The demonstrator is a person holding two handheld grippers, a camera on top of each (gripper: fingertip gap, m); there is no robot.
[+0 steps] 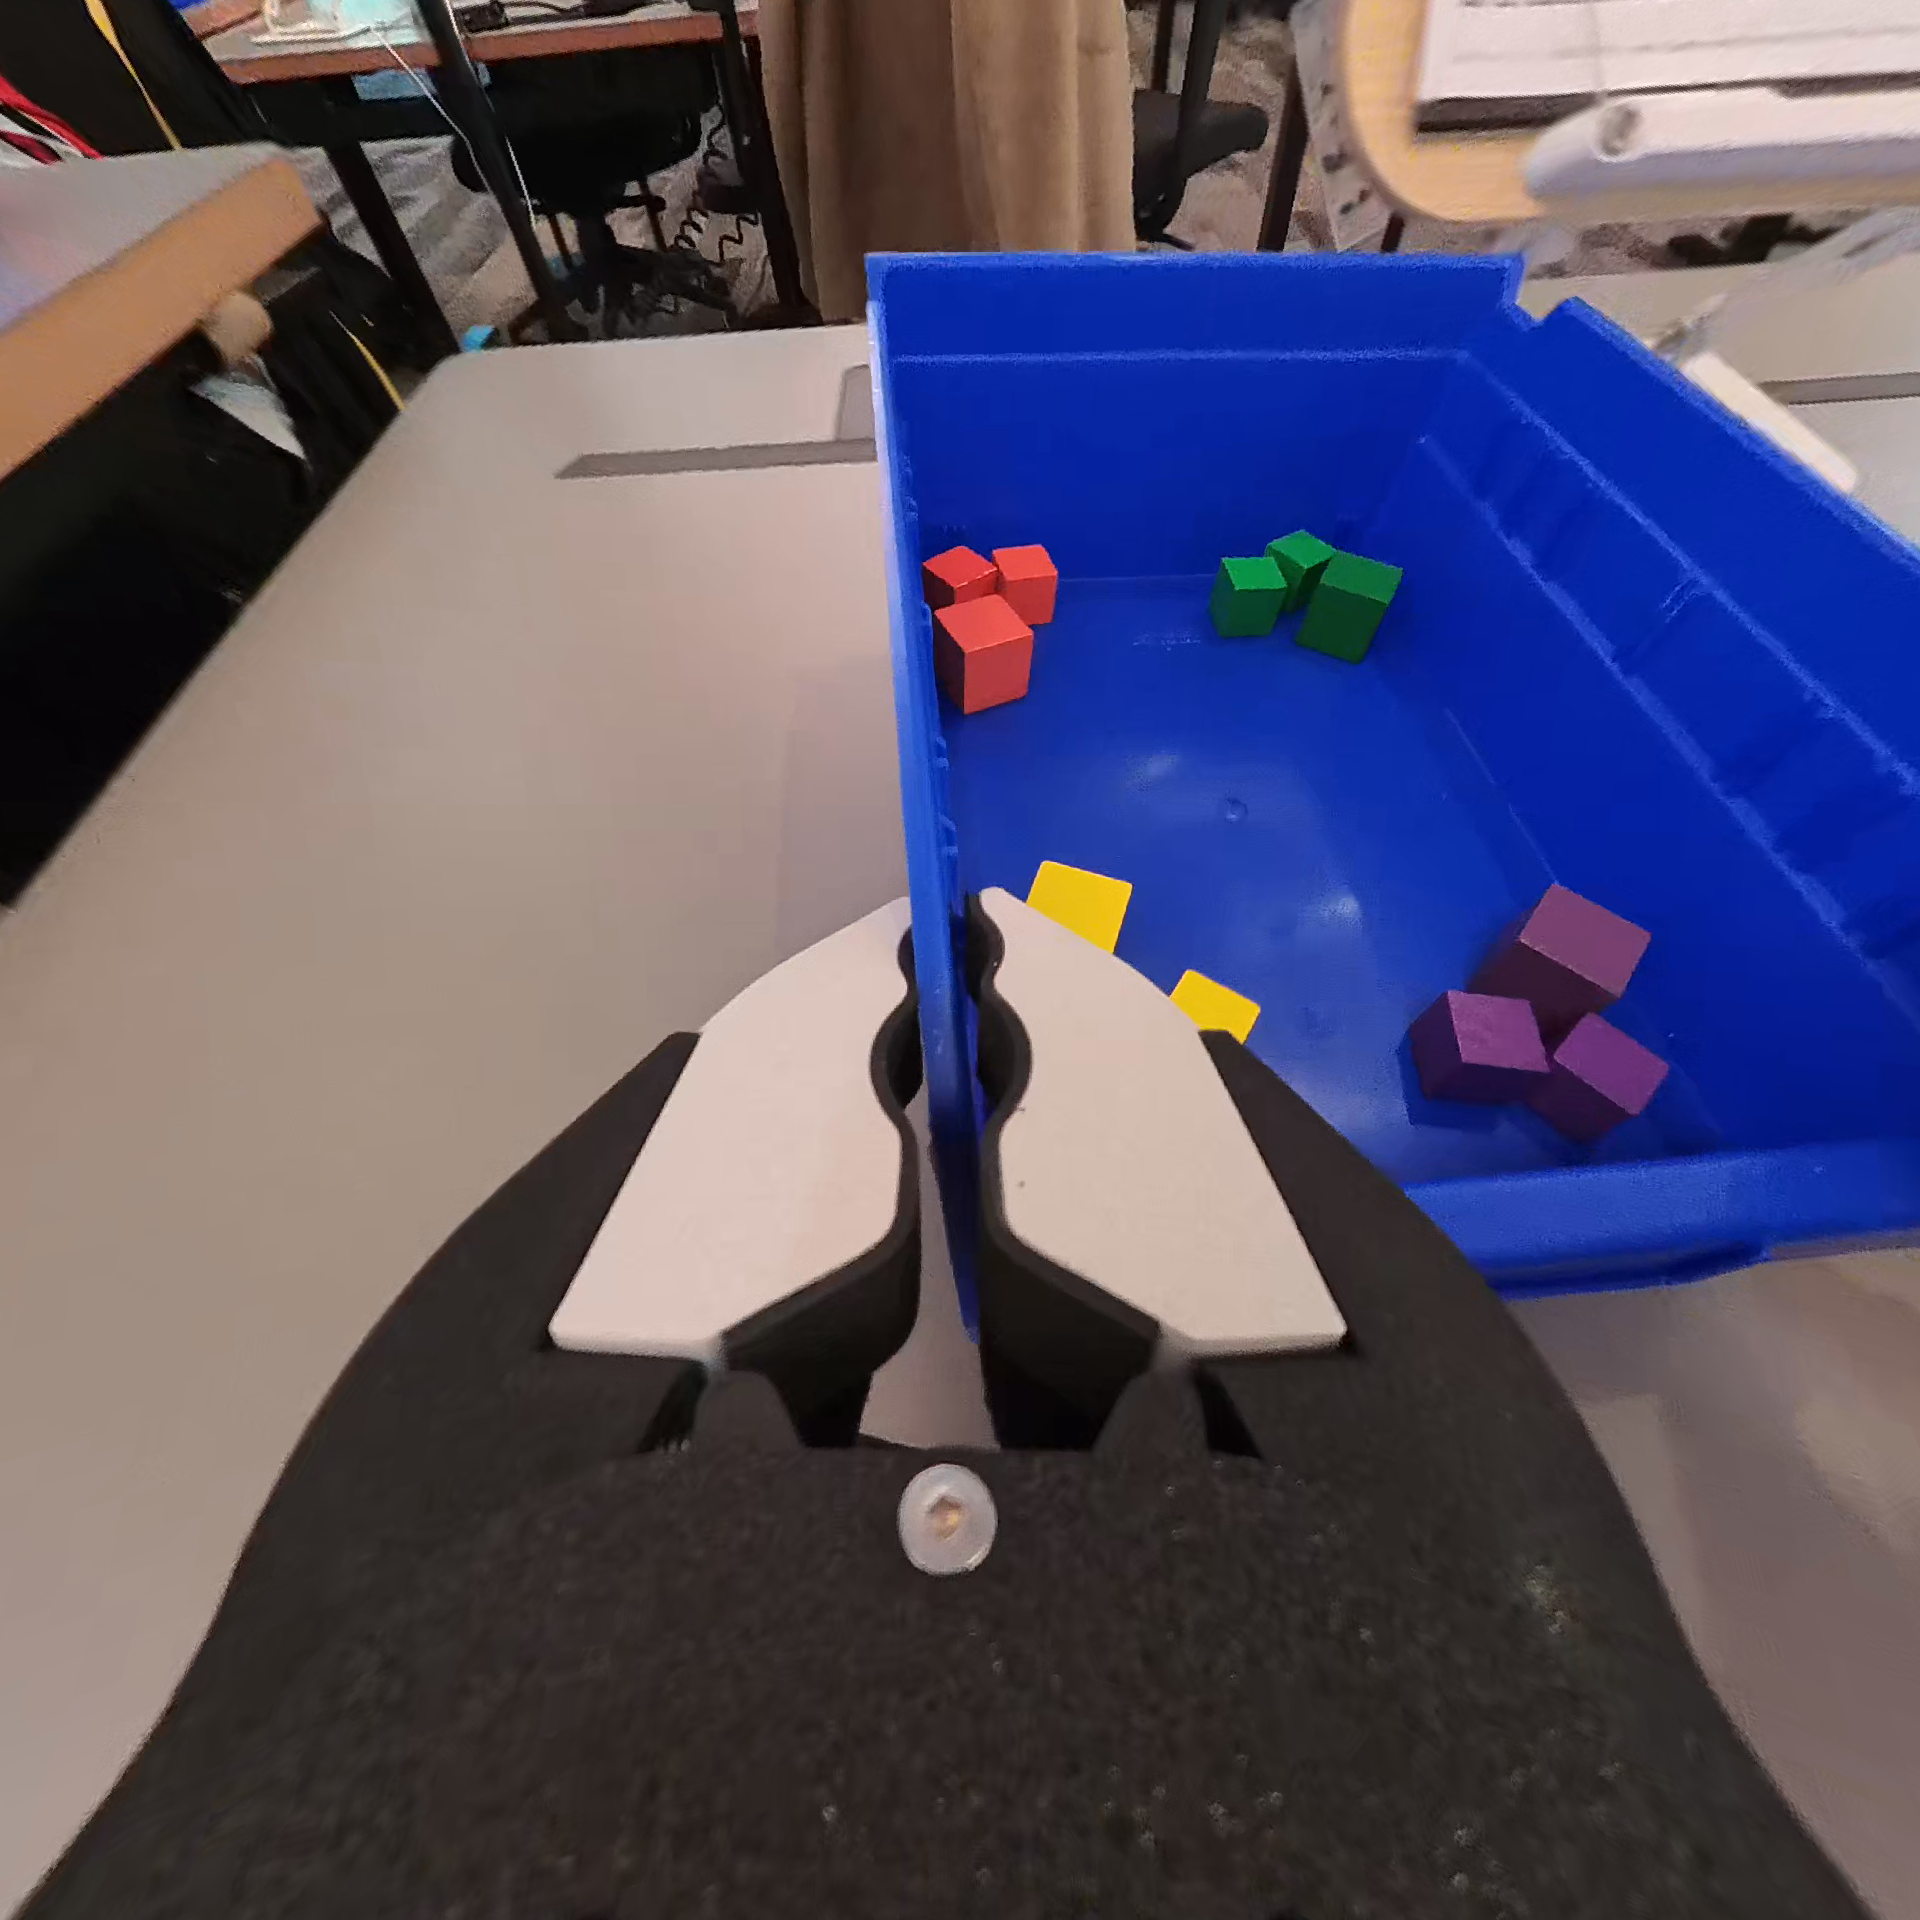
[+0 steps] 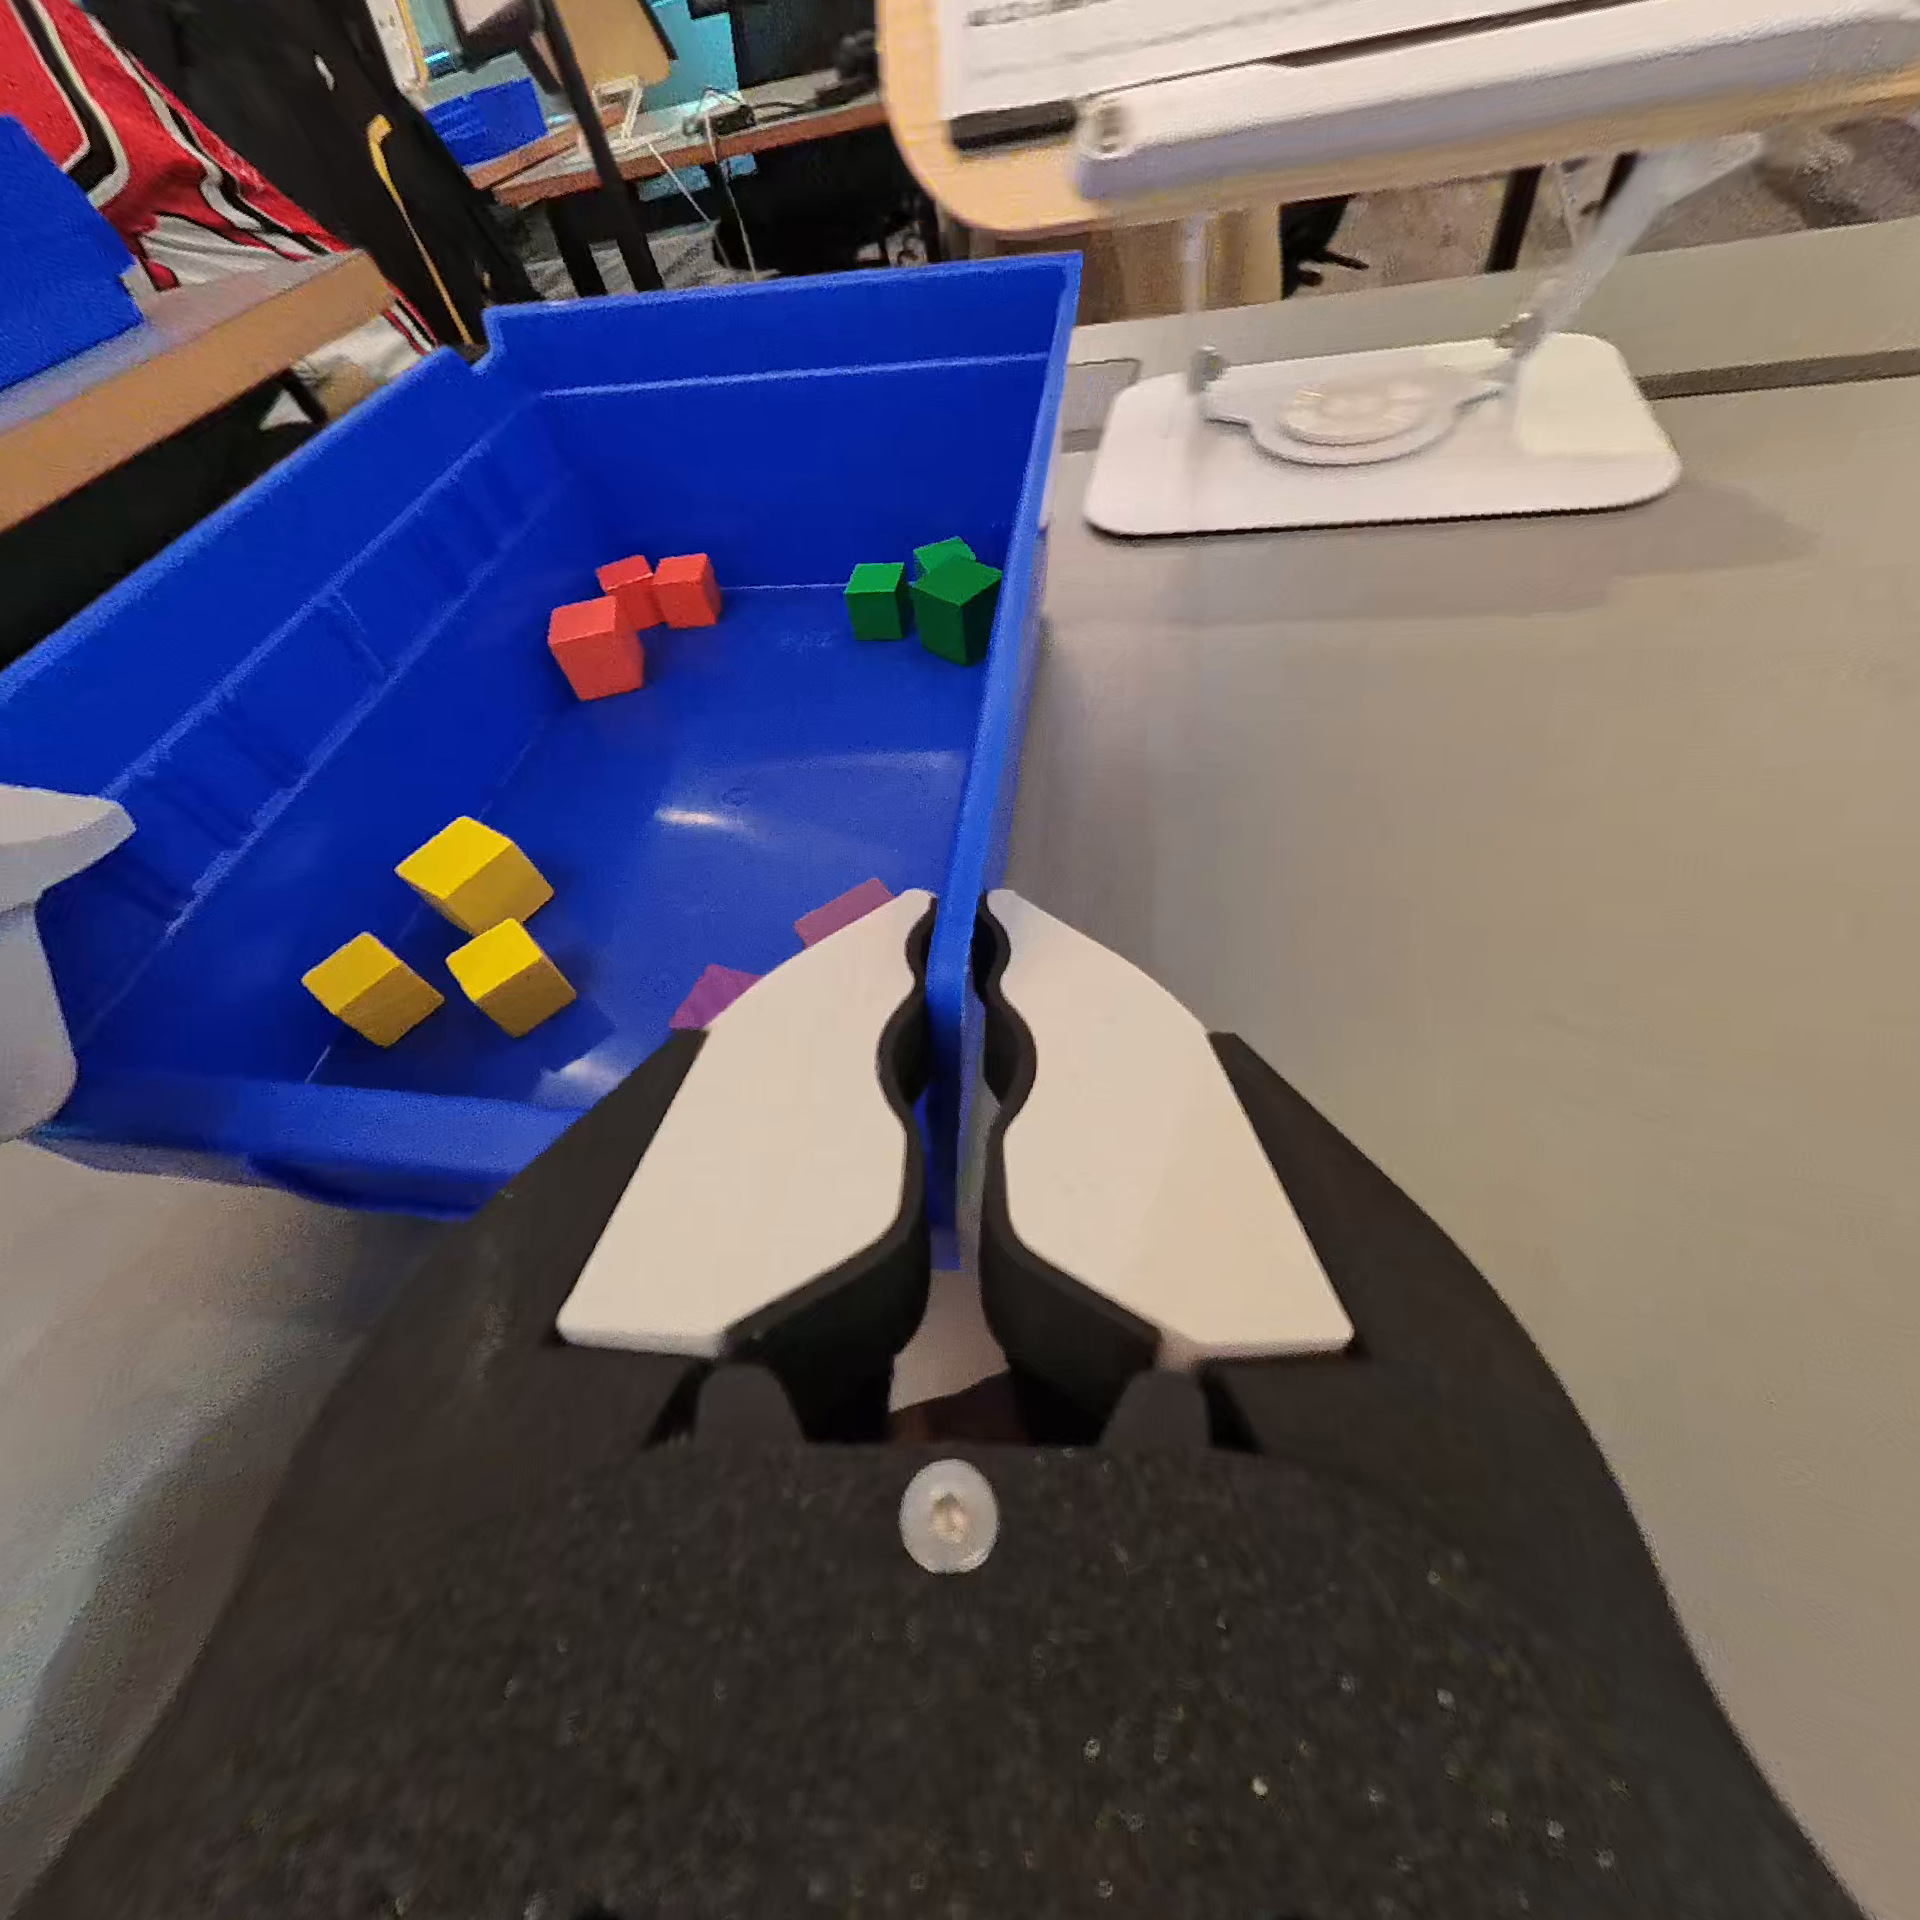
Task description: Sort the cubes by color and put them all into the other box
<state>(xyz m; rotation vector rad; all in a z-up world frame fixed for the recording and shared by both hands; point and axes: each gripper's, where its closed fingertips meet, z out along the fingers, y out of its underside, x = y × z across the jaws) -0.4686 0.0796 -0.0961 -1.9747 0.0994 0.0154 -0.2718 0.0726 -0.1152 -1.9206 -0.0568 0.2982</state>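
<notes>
Left gripper (image 1: 948, 940) and right gripper (image 2: 956, 925) each clamp opposite side walls of the blue bin (image 1: 1195, 416), which holds colour-sorted cubes (image 2: 478, 935) in four clusters; uneven lifting likely tilts it, sliding clusters together.

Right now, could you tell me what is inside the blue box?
The blue box holds four sorted groups: three red cubes, three green cubes, three yellow cubes and three purple cubes. The left gripper covers part of the yellow cubes in its own view.
</notes>
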